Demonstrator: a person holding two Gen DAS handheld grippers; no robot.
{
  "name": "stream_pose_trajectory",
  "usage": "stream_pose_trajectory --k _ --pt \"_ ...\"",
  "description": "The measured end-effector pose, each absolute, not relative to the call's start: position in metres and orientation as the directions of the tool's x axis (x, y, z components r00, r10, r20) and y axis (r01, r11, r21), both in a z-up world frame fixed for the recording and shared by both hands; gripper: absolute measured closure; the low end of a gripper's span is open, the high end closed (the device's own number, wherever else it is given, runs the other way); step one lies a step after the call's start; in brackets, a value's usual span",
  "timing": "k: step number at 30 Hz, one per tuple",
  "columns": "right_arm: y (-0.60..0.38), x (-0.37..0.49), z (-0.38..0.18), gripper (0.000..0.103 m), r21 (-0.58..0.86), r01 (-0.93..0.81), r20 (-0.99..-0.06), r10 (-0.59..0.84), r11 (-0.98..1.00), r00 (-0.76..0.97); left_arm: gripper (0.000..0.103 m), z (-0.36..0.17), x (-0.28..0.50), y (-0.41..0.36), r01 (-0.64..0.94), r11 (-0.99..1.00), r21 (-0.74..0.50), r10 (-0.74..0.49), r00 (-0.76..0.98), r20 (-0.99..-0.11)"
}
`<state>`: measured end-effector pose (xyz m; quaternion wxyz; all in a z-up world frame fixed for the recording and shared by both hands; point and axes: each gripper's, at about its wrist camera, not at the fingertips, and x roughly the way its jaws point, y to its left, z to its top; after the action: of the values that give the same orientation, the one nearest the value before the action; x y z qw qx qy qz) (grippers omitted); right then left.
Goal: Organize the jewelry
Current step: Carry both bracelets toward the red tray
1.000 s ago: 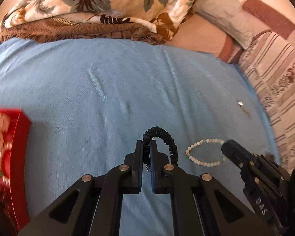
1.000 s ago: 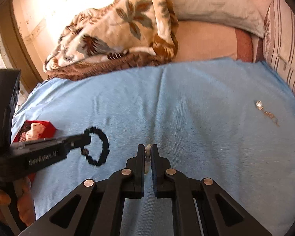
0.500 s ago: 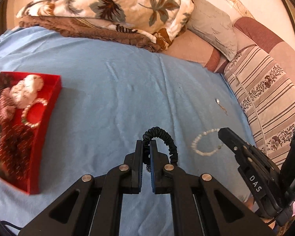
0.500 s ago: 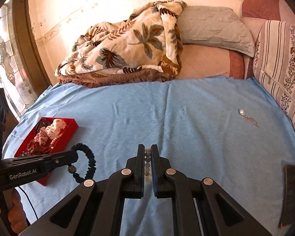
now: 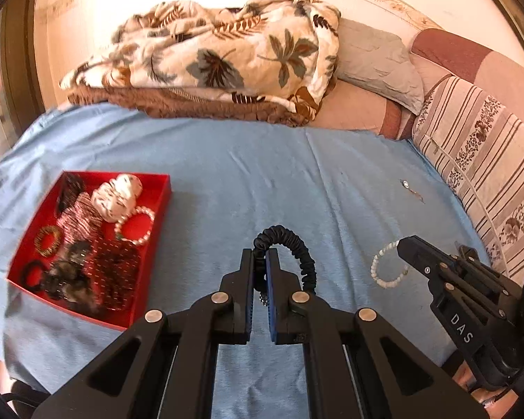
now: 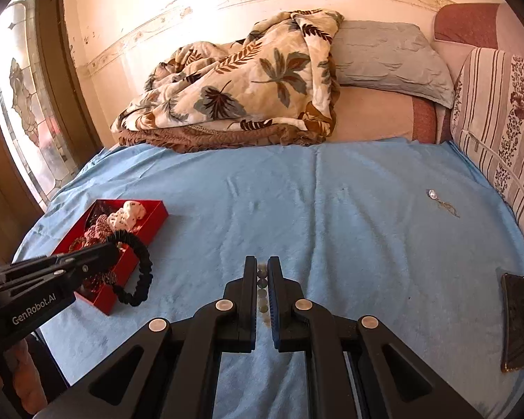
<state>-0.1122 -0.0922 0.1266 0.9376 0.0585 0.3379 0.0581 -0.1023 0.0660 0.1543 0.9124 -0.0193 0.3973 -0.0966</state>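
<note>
My left gripper (image 5: 261, 262) is shut on a black bead bracelet (image 5: 298, 256) and holds it above the blue sheet, right of the red box (image 5: 159, 223). The same bracelet (image 6: 139, 272) hangs over the box's near end (image 6: 155, 214) in the right wrist view. My right gripper (image 6: 262, 269) is shut on a white pearl bracelet (image 6: 261, 284), seen as a loop (image 5: 384, 269) in the left wrist view. The box holds several bracelets and scrunchies. A small silver pendant (image 6: 433, 195) lies on the sheet at the far right.
A dark phone (image 6: 515, 321) lies at the sheet's right edge. A leaf-print blanket (image 6: 241, 87) and a grey pillow (image 6: 387, 59) lie at the back. Striped cushions (image 5: 489, 160) line the right side. A window (image 6: 24, 115) is at the left.
Both grippers have lifted and pulled back with their bracelets. The left one has turned towards the red box, which has come fully into view.
</note>
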Motion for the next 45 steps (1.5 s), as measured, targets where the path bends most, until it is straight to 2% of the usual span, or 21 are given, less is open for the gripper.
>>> stream_pose_trajectory --k 11,45 --pt "-0.072 -0.128 0.139 0.096 0.126 -0.095 -0.618 0.153 0.987 0.771 0.097 0.169 -0.120 0.078 0.135 0.990 -0.043 -0.127 0.712 -0.691" --pt "-0.011 -0.132 0.157 0.096 0.079 -0.203 -0.620 0.207 0.976 0.757 0.097 0.171 -0.118 0.123 0.023 0.999 -0.044 -0.047 0.697 -0.716"
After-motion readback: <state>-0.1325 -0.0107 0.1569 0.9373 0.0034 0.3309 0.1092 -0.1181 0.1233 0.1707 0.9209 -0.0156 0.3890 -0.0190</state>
